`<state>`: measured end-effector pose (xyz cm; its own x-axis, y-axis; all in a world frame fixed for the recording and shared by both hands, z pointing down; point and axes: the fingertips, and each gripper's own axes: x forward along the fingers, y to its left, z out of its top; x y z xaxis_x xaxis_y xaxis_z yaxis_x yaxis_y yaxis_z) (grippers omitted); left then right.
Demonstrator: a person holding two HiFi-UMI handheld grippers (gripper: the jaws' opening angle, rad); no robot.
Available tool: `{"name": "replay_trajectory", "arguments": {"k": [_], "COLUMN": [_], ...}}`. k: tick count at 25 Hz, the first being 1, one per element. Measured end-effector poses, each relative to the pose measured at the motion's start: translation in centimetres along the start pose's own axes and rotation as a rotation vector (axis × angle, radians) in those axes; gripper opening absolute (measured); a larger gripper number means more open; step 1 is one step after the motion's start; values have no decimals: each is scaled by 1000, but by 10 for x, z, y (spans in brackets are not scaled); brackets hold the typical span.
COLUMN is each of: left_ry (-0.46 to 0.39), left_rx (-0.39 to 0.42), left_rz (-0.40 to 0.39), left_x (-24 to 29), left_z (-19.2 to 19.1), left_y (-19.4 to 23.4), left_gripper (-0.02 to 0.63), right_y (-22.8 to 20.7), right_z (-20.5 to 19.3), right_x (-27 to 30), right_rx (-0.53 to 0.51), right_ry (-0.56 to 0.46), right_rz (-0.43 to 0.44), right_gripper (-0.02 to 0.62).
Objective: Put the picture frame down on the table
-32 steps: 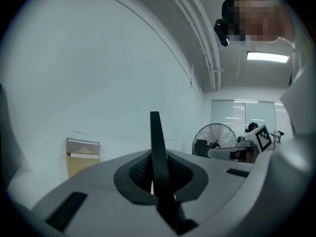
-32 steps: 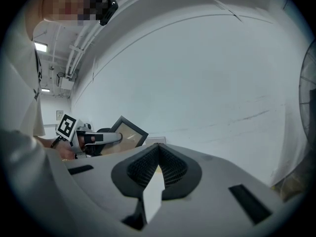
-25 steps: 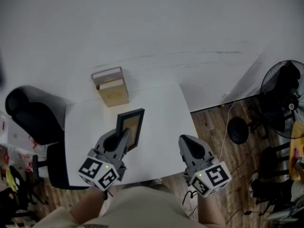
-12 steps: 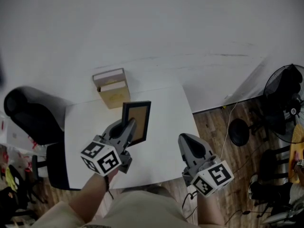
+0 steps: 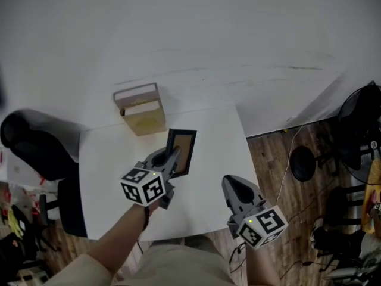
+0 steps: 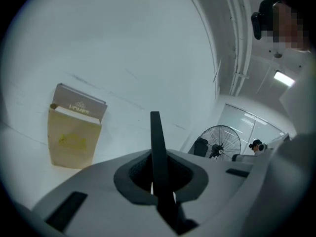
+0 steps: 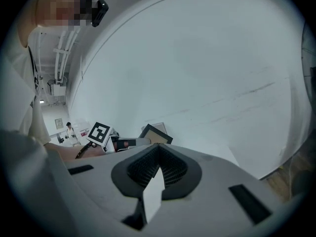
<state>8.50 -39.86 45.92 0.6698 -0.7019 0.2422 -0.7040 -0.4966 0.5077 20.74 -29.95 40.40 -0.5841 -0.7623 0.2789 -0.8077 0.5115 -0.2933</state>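
- The left gripper (image 5: 174, 157) has its jaws drawn narrow onto the picture frame (image 5: 182, 151), pinching the dark border near the lower end; in the left gripper view the frame runs edge-on straight up between the pads
- The frame stands out ahead of the left jaws, tilted, over the middle of the table (image 5: 214, 130); whether its far edge already touches the top I cannot tell
- The right gripper (image 5: 233, 185) has its jaws together on nothing and hangs to the right of the frame, well apart from it, near the table's front corner
- Handling, as I judge it: a thin, stiff, light frame with a pale panel that may be glazed, so probably fragile on its face and corners; the smooth border could slip or pivot in a one-edge pinch
- The border is the sound place to hold; the panel should be left alone, and lowering one edge first would spare it a knock
- The table top is white, flat and hard, with bare room all round the left jaws
- A tan box with a grey lid (image 5: 140, 107) stands beyond the left gripper at the far edge, clear of the frame
- Around the table: a white wall behind, a black chair (image 5: 36, 145) to the left, wooden floor (image 5: 280, 159) and a standing fan (image 5: 364, 121) to the right
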Motion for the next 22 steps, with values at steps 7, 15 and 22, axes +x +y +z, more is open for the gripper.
{"name": "replay_trajectory", "arguments": {"k": [7,15,22], "left_ry": [65,138,207], "left_rx": [-171,-246,-276], "left_rz": [12,62,44], "left_x": [43,72,92], "left_z": [-40,-70,-104], "left_y": [52,101,134], "left_gripper": [41,41,41], "right_y": [-16,-23,-26], "right_z": [-30,-57,-84], "right_x": [31,64,87], "right_rx": [43,97,156], "right_ry": [86,170,232], "right_rz": [-2,43,66], "right_gripper": [23,23,23]}}
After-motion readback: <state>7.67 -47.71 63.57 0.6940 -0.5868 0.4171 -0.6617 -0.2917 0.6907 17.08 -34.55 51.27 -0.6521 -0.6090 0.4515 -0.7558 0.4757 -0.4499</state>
